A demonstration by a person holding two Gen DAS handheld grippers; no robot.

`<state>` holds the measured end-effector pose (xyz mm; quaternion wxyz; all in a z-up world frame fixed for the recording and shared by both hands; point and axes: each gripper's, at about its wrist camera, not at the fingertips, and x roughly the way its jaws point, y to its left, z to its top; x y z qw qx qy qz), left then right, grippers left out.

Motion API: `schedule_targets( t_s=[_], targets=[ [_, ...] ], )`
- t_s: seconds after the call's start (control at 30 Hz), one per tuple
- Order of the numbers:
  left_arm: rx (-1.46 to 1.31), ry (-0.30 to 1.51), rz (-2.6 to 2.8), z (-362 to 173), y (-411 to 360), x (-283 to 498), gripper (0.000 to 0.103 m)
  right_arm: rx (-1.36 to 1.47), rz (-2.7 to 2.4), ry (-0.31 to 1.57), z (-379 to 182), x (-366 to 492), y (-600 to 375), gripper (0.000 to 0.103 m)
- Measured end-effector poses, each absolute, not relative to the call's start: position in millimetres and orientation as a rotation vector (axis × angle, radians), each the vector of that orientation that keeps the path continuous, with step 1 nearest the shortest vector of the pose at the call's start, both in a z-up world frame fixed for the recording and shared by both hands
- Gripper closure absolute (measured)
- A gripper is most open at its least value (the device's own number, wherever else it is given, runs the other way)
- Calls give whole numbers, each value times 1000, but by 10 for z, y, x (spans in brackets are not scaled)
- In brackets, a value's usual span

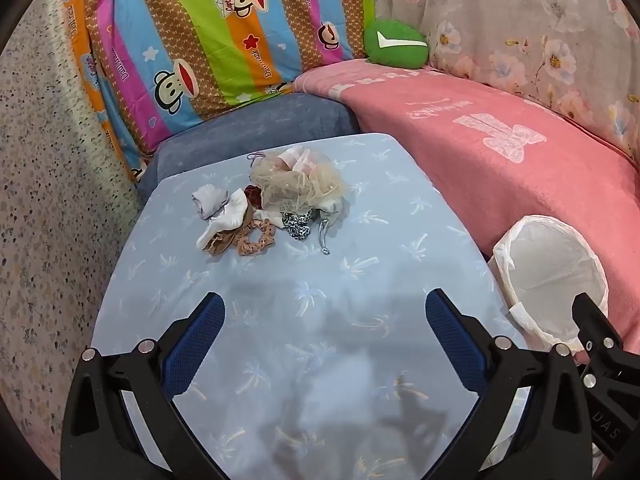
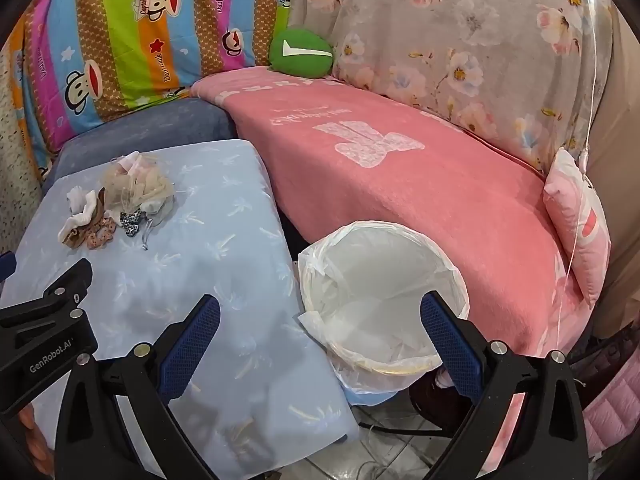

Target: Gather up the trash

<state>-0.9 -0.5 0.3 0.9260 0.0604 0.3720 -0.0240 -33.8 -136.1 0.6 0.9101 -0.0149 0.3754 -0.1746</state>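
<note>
The desk (image 1: 360, 280) wears a pale blue cloth printed with faint white palm trees. On it, a beige net pouf (image 1: 298, 184), a white crumpled rag (image 1: 228, 212), a tan spotted scrunchie (image 1: 256, 236) and a black-and-white leopard-print scrunchie (image 1: 297, 227). The round bin (image 2: 384, 296) carries a translucent white liner. A coral-pink blanket (image 2: 420, 184) bears a paler bow motif. Behind it hang a striped sheet (image 1: 192, 40) in orange, pink, blue, green and brown with cartoon monkey faces, and a grey cloth (image 2: 460, 32) with pink-white flowers. The round cushion (image 1: 394, 44) is green with a white mark. Both tools have black frames and blue pads.
</note>
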Motion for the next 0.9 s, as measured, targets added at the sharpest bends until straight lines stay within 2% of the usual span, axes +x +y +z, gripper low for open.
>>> schedule_targets(
  t_s=[0.9],
  targets=[
    [148,770,-40,2,-237,-24,7,3,-363,778,-59,-347,-1596,6]
  ],
)
